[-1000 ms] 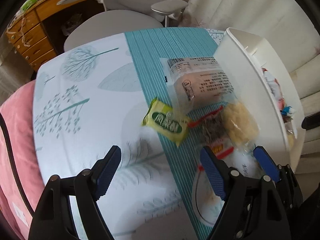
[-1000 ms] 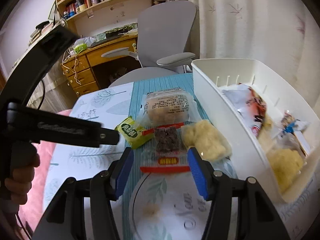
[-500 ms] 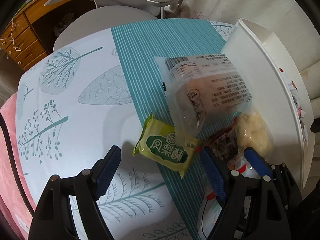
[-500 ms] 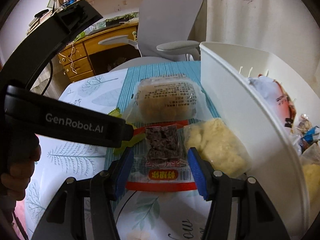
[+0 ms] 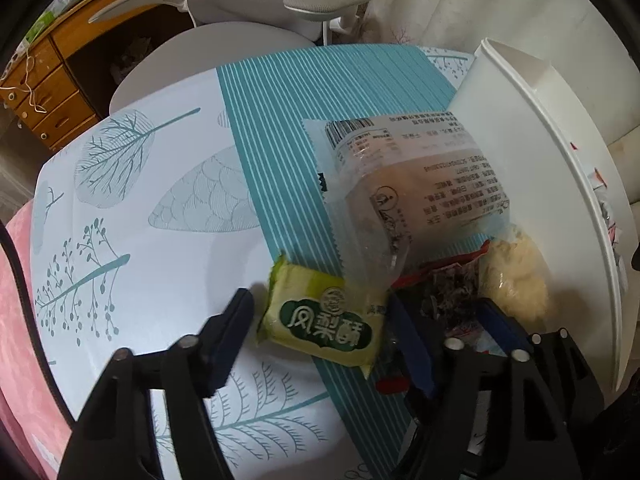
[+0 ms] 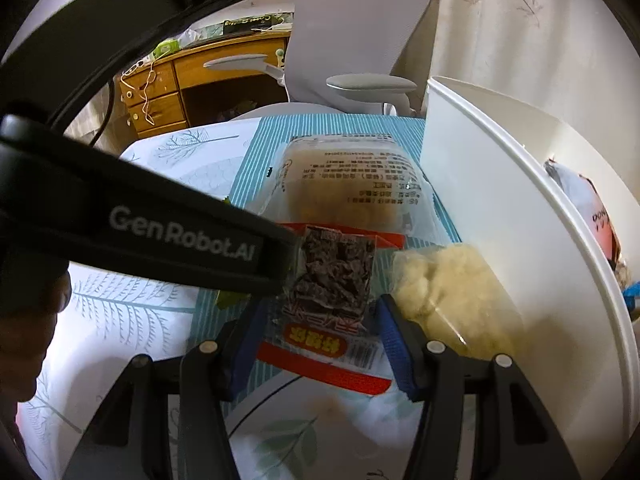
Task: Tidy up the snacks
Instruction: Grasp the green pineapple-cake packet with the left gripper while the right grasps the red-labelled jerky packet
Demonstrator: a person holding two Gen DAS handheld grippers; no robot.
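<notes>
Straddling the green pineapple-cake packet (image 5: 326, 320), the left tool (image 5: 320, 320) has just been narrowing its jaws; the packet lies flat between the blue pads, and I cannot tell whether they press on it yet. It sits on the desk (image 5: 140, 240) at the edge of the teal striped runner (image 5: 280, 120). At one o'clock from the packet lies a large clear bag with printed text (image 5: 420, 184), one corner overlapping it. At three o'clock of the packet, the right tool (image 6: 316, 332) stands with its jaws apart around a red-edged packet of dark dried fruit (image 6: 332, 276), which rests on the desk between the pads. Just beside that, at three o'clock, a clear bag of pale yellow snack (image 6: 448, 288) leans against the white bin (image 6: 500, 216), which already holds other wrappers.
</notes>
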